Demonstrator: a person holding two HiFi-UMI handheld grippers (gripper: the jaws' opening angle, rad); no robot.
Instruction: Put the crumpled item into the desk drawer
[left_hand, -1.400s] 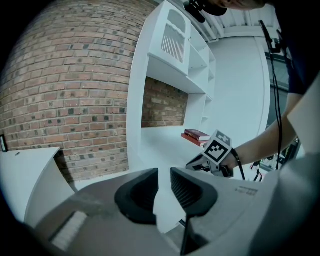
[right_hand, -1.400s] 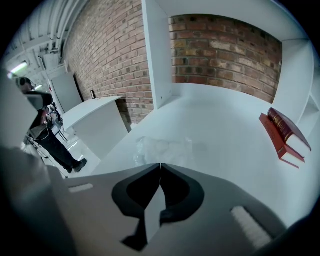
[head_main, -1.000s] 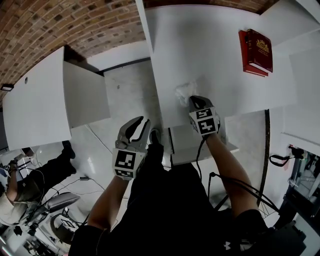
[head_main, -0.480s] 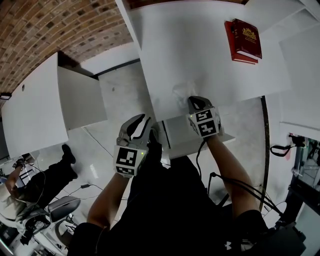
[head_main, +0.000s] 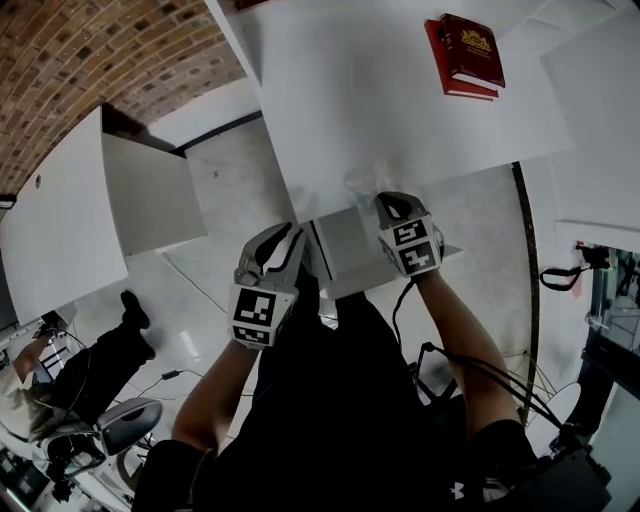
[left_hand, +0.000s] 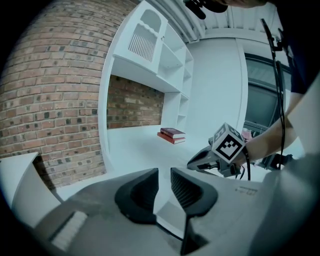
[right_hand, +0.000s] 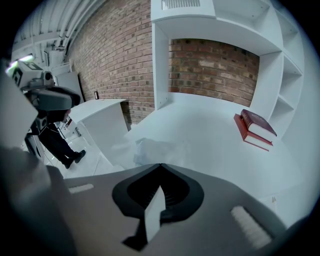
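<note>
The crumpled item (head_main: 362, 181), a pale wad, lies on the white desk (head_main: 400, 100) close to its front edge; the right gripper view has it (right_hand: 152, 150) just beyond the jaws. Below that edge the desk drawer (head_main: 350, 250) stands pulled out. My right gripper (head_main: 392, 208) is shut on the drawer's thin white front, which shows as a strip between its jaws (right_hand: 160, 165). My left gripper (head_main: 285, 245) hovers to the left of the drawer, open with nothing between its fingers (left_hand: 164, 187).
Two red books (head_main: 465, 55) lie stacked at the desk's far right. A second white desk (head_main: 60, 220) stands to the left across a floor gap. Another person's leg (head_main: 110, 340) and a chair (head_main: 110, 425) are at lower left. Cables hang at the right.
The drawer has slid further out from under the desk with my right gripper still clamped on its front. The left gripper stays beside it.
</note>
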